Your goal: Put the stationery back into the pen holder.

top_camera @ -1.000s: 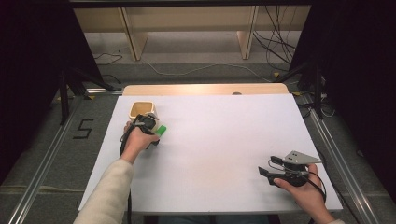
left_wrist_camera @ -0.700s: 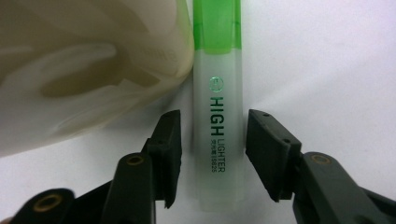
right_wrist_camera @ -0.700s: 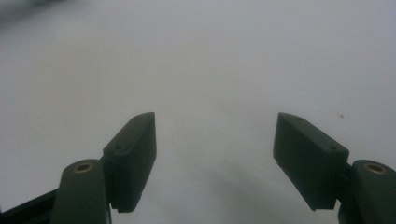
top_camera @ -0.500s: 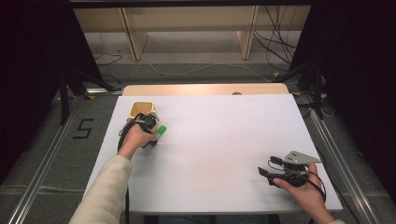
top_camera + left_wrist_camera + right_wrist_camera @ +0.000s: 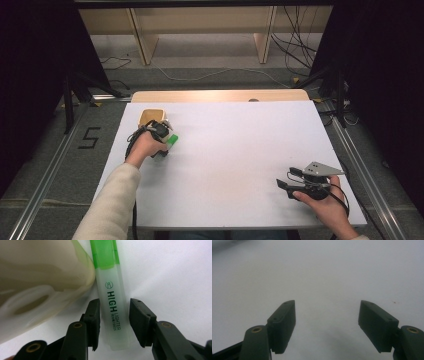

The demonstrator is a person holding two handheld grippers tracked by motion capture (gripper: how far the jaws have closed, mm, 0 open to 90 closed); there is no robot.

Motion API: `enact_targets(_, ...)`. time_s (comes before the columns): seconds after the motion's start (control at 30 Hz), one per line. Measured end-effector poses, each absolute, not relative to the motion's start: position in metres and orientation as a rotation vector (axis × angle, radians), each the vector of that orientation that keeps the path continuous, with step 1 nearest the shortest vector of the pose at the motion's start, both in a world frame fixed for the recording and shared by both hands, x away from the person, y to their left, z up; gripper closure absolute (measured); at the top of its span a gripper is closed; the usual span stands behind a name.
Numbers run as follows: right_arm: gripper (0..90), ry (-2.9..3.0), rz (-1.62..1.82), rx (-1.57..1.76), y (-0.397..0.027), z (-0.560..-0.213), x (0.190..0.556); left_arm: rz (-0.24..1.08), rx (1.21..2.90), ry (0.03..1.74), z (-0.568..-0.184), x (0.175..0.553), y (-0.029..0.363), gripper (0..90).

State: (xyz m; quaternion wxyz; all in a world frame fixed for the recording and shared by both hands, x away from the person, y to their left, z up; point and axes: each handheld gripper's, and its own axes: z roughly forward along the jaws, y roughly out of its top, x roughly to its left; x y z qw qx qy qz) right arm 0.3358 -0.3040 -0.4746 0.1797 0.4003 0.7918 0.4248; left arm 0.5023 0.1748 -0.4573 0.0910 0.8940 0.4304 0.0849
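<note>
Left gripper point(image 5: 162, 135) is at the far left part of the white tabletop point(image 5: 235, 150), held in the person's left hand point(image 5: 145, 147), cream sleeve point(image 5: 107, 205) coming in from the bottom of the high view. Between its jaws lies a highlighter pen with a translucent body and a bright green cap point(image 5: 111, 290) — flat on the tabletop, cap end pointing away from the gripper, black "HIGH LIGHTER" lettering along the barrel. The jaws have just been closing around the barrel; in the left gripper view one pad looks to be at or against the barrel's side, while a thin strip of white shows between the other pad and the barrel, so not yet a firm pinch. Just beside the pen, touching or nearly touching it near the cap, sits a small cream-coloured plastic cup point(image 5: 42, 277); in the high view it stands just beyond the left gripper, near the tabletop's far left corner. Right gripper point(image 5: 287, 185) rests at the near right of the tabletop in the right hand point(image 5: 327, 207), well apart from the pen — jaws wide open, nothing between them but bare white surface.
</note>
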Motion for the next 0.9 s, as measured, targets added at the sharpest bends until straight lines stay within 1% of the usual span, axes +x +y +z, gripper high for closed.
enact_targets(0.27,30.7,2.236,1.202,1.134,-0.3045,-0.4742,0.3355,0.260,2.665,1.301,-0.4568,0.5017,0.1723,61.9)
enact_targets(0.53,30.7,2.236,1.202,1.125,-0.3043,-0.4741,0.3354,0.291,2.657,1.264,-0.4592,0.4992,0.1736,61.8)
enact_targets(0.67,30.7,2.233,1.201,1.126,-0.3040,-0.4742,0.3354,0.296,2.650,1.258,-0.4612,0.4976,0.1722,64.2)
enact_targets(0.9,30.7,2.233,1.204,1.125,-0.3042,-0.4739,0.3353,0.295,2.651,1.267,-0.4612,0.4975,0.1713,65.7)
